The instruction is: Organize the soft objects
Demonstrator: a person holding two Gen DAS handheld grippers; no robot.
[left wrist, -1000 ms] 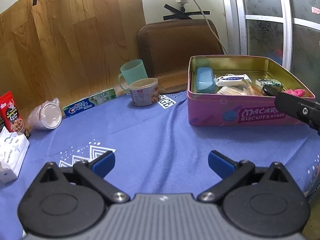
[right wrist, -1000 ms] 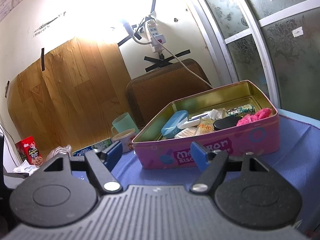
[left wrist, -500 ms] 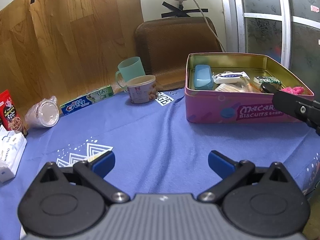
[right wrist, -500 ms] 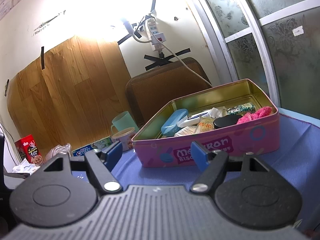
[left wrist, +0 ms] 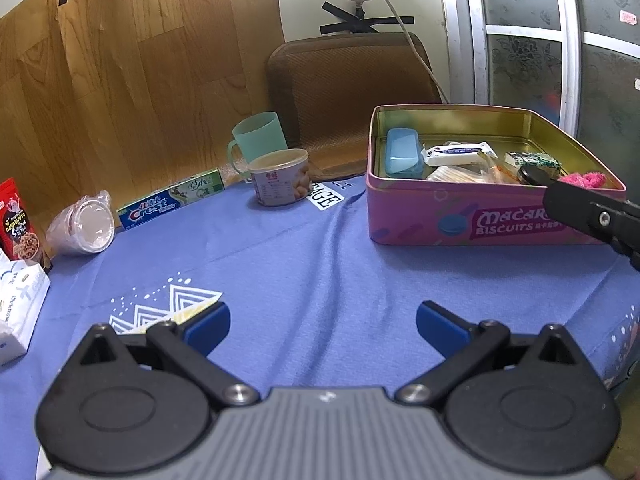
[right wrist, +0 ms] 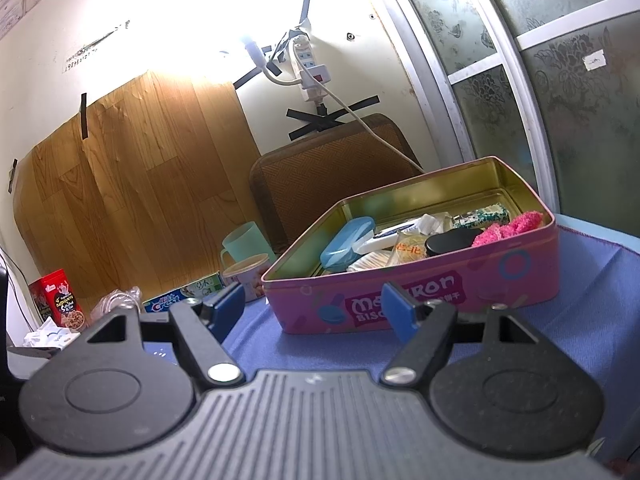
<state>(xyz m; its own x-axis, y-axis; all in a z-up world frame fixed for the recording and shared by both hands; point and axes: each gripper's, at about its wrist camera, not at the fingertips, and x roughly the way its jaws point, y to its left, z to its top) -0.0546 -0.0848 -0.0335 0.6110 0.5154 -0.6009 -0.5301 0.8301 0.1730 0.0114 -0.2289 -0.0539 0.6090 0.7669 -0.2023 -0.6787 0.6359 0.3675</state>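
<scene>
Blue-padded and spread wide apart, the left gripper [left wrist: 322, 326] hangs low over the purple-blue tablecloth [left wrist: 304, 248] with nothing between its fingers. The right gripper [right wrist: 314, 306] is likewise parted and empty, poised just in front of the pink biscuit tin [right wrist: 440, 296], which sits on the cloth towards the right. Inside the open tin, a fluffy pink soft item [right wrist: 516, 226] lies in the near right corner, beside a black oval lid [right wrist: 450, 242]; a light blue case [right wrist: 346, 242] rests along the left side, with white packets [left wrist: 458, 153] and a green patterned packet [left wrist: 534, 160] between. Farther left on the cloth stand a printed snack cup [left wrist: 280, 178] and, just behind it, a mint green mug [left wrist: 258, 138]. A Crest toothpaste box [left wrist: 172, 202] lies along the wood-grain backdrop, with a bagged clear plastic cup [left wrist: 84, 228] tipped on its side next to it. A red snack packet [left wrist: 18, 224] and a white tissue pack [left wrist: 20, 304] sit at the far left edge.
</scene>
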